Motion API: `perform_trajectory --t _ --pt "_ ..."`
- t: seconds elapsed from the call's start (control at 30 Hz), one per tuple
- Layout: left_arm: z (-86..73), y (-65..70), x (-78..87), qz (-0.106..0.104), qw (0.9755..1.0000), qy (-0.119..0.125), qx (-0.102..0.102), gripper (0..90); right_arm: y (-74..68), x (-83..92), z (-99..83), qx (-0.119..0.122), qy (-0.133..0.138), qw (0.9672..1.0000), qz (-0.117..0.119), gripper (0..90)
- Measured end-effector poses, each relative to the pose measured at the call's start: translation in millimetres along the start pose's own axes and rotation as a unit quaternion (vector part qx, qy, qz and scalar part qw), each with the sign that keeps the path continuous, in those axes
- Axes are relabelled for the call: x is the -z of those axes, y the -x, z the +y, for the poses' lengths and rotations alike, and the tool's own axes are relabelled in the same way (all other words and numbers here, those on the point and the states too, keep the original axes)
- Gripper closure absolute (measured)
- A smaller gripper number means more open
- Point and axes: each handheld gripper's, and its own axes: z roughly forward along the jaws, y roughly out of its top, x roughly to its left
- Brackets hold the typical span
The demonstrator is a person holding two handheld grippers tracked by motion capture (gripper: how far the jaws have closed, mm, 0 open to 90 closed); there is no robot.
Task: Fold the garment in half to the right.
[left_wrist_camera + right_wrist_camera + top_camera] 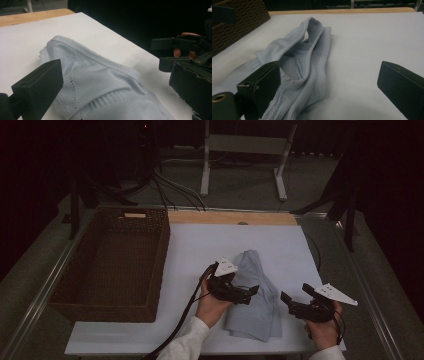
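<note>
Both hands sit at the near edge, each with a gripper: left gripper [250, 294] right over the cloth [254, 295], right gripper [295, 299] just beside it on the bare sheet. Left jaws are spread wide, nothing pinched, cloth lying below them. Right jaws are wide too, with the cloth's near end by one jaw but not squeezed.

Surface is a white sheet [200, 245] laid over the counter, with a strip of bare wood [230, 217] showing along the far edge. Room's pretty dark; beyond the counter there's grey floor, some cables [170, 187] and a white stand [245, 157].

Count: one cloth, one basket [112, 265], two grippers.

Cloth is pale grey-blue knit, folded into a long, rumpled bundle running away from the person, lying right of the sheet's middle. It has ribbed bands and rows of tiny holes along the seams [72, 85]. The far end gapes open like a loop [313, 27]. Basket is dark brown wicker, sitting at the left, well apart from the cloth.
</note>
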Motion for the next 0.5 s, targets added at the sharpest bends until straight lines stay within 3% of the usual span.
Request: perform_trajectory --t 0.3,0.5 --pt "-6.1 -7.1 9.0 -0.006 1.0 0.004 0.001 0.0 -3.7 -2.9 1.0 0.006 -0.007 0.9999 0.006 5.8" --pt "-10.6 -10.4 14.4 -0.005 0.9999 0.008 -0.012 0.0 -6.4 -4.8 1.5 0.009 -0.013 0.9998 0.01 6.6"
